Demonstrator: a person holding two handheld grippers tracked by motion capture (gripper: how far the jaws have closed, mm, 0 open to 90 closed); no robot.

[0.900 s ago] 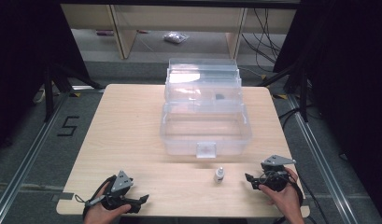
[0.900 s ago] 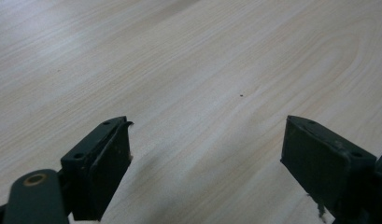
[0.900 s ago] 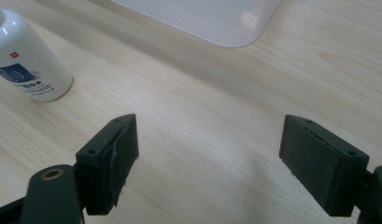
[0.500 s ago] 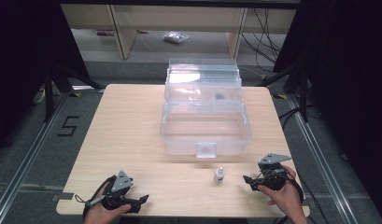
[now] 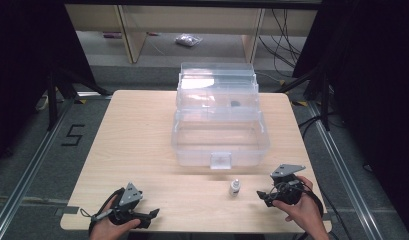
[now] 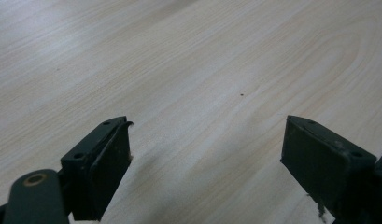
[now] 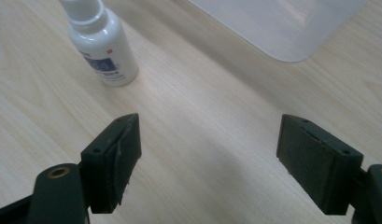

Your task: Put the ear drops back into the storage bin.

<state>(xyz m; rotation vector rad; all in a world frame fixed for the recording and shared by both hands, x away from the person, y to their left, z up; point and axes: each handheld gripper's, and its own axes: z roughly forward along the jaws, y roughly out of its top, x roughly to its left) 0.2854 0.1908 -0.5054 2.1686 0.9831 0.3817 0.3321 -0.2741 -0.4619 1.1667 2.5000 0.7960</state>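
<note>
A small white bottle (image 5: 234, 187) stands upright on the desk (image 5: 142, 140), just in front of the clear box (image 5: 219, 132). The right tongs (image 5: 265, 195) lie spread beside it, pinching nothing; they should square up on its body before closing. The left tongs (image 5: 153, 214) rest spread, empty.

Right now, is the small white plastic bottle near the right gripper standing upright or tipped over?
Upright. The small white plastic bottle stands on its base on the light wooden table, cap upward, apart from the clear plastic box.
</note>
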